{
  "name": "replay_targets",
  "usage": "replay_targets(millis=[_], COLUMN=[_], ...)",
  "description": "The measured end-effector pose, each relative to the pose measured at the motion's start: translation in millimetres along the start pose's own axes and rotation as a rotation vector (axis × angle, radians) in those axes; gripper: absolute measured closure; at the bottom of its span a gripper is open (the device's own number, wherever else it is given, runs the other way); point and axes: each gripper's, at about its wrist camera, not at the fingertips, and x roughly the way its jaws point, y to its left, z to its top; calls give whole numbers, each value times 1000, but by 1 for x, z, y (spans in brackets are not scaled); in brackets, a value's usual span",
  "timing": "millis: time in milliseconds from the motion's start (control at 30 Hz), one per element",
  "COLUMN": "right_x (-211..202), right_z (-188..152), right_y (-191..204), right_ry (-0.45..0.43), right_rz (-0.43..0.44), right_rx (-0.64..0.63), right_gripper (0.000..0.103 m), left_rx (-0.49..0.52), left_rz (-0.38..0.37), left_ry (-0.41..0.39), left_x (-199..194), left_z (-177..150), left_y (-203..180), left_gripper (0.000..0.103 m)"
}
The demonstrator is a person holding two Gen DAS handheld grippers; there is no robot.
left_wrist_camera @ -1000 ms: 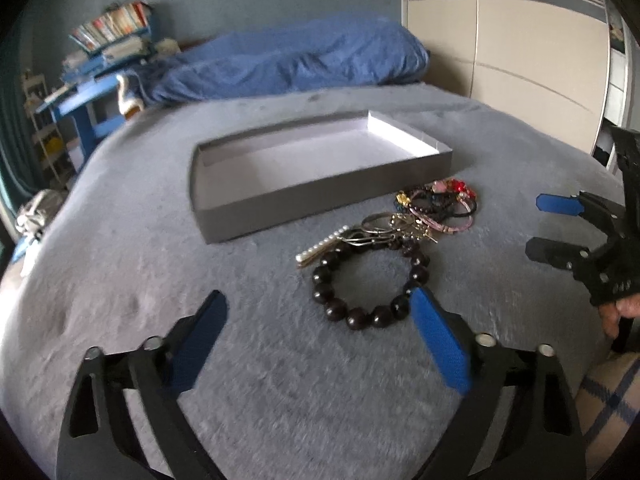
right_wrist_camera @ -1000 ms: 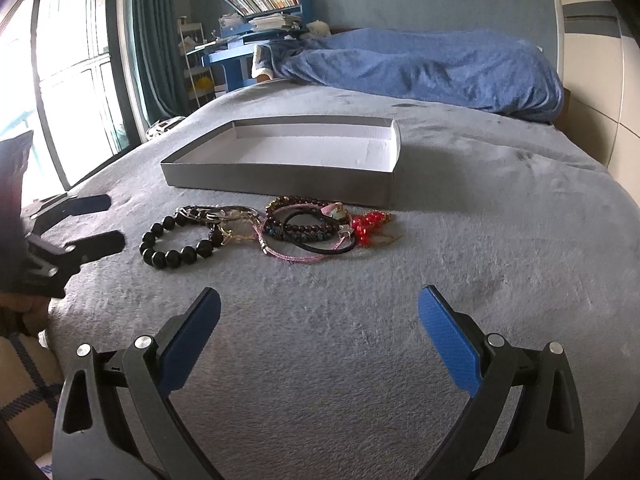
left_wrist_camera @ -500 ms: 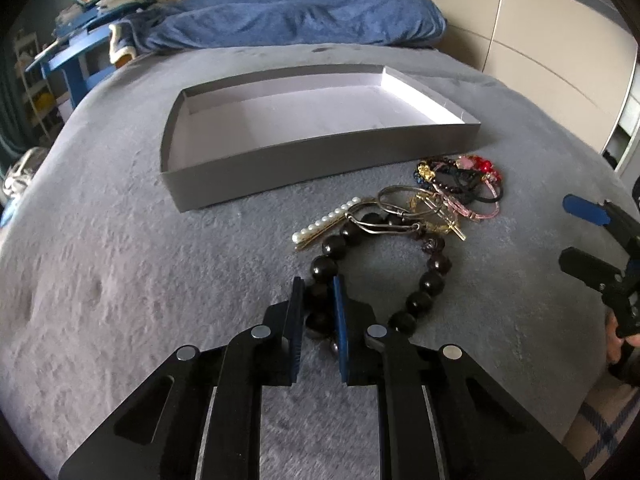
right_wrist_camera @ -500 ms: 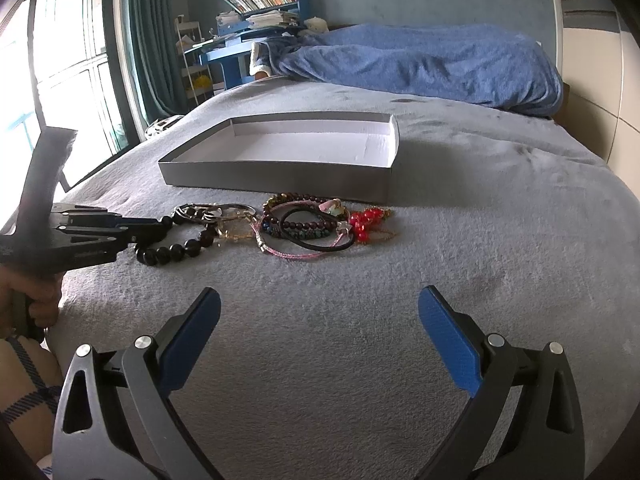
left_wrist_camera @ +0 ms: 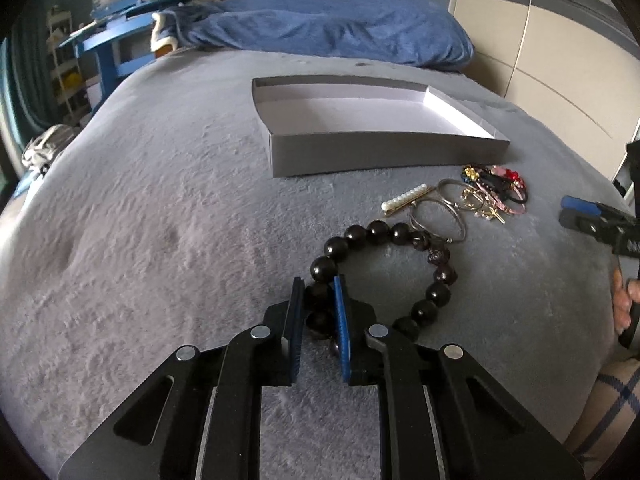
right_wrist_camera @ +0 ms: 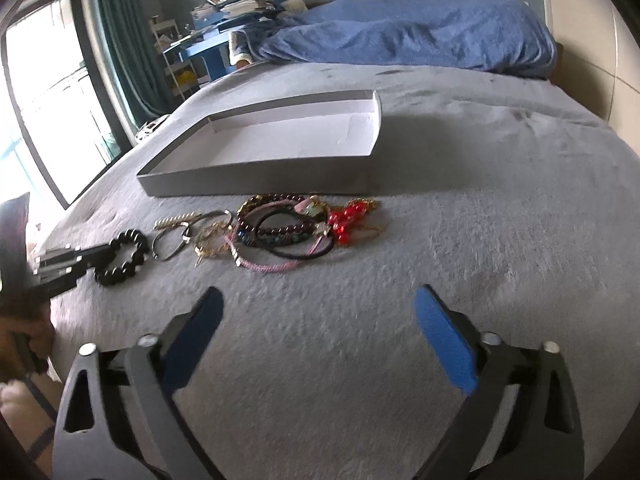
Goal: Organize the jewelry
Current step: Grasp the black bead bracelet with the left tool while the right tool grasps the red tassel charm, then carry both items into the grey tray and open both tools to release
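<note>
Left tongs (left_wrist_camera: 318,292) clamp the black bead bracelet (left_wrist_camera: 384,276); right tongs (right_wrist_camera: 320,320) gape apart.

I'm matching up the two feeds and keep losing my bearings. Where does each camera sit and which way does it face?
Left wrist: on the left tool, looking along its fingers, shut on the black bead bracelet, toward the grey tray; the person's right hand shows at the right edge.
Right wrist: on the right tool, open above the grey bedcover, facing the tangled jewelry pile; the left tool appears at far left.
Shared: bracelet, pile, tray, each other's tool.
</note>
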Motion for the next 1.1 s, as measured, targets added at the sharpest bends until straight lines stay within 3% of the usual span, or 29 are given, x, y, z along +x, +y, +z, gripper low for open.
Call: replay_targets(millis=[267,400,500,600,667,767,933,1100], right_x=[24,37,46,55,54,49,36,18], right_z=[26,36,40,39,35,30,24,18], right_y=[-23,-28,-29,-29,-26,-24,-28,-29], right_ry=[5,14,23,41,34,10,-34,-79], right_rz=[-1,15,21,19,21,38,79,123], right_rx=[106,150,168,173,162,154,172,187], right_gripper=[45,49,59,78,85,86,92,92], left_rx=[-9,7,14,9,7,16,58,59], left_rz=[-1,21,28,24,21,10,50,24], left_ry=[-3,-3,-3,-2,2,13,17,1], left_x=[1,2,2,3,4,6,8,6], left_z=[0,-1,0,0,0,1,2,3], left_y=[2,-1,-2,-2,-2,-3,-11,-11], left_gripper=[80,78,78,77,76,69,68,88])
